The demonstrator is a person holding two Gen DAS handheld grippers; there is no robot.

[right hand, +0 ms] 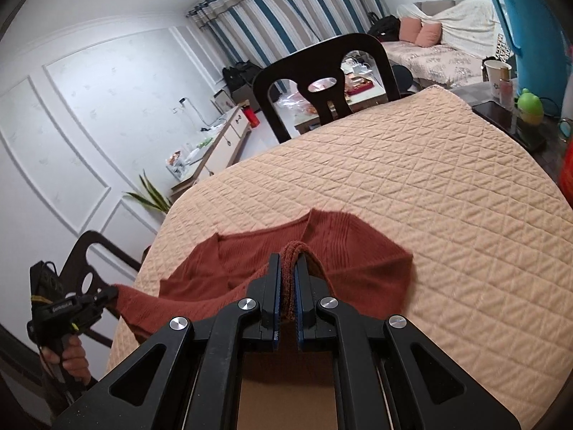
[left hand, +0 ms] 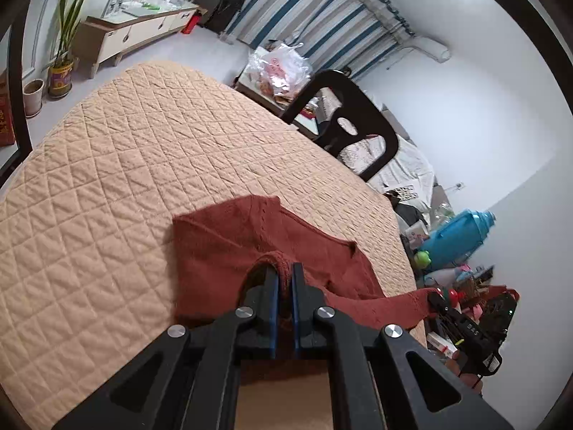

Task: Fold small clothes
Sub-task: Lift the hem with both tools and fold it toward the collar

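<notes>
**Ana:** Both tools are on the garment now. The left gripper [left hand: 285,279] has its blue pads pressed together on a bunched edge of the rust-red knit top [left hand: 250,243], and the right gripper [right hand: 288,268] is pinching another thick fold of the same top [right hand: 358,251].

**Ben:** And the top itself lies at the near edge of the peach quilted cover [right hand: 412,186], part flat on the quilting, part lifted between the two pinches. (From the right wrist view you can see one end trailing off the table edge toward the other tool.)

**Ana:** So, judging by that, this is the carry-over: the held edge goes across the rest of the cloth to make a fold.

**Ben:** To do it well, I'd say keep both pinches level and the span between them taut, so the knit doesn't sag and crease in the middle. Lift just enough to clear the flat part, then lay it down edge on edge.

**Ana:** The knit looks stretchy and soft, so a hard pull may distort it.

**Ben:** Right, and each pinch seems to hold more than one layer; letting go unevenly could leave a lump. The dark chair [right hand: 322,82] beyond the table is well apart, no trouble there.
</notes>
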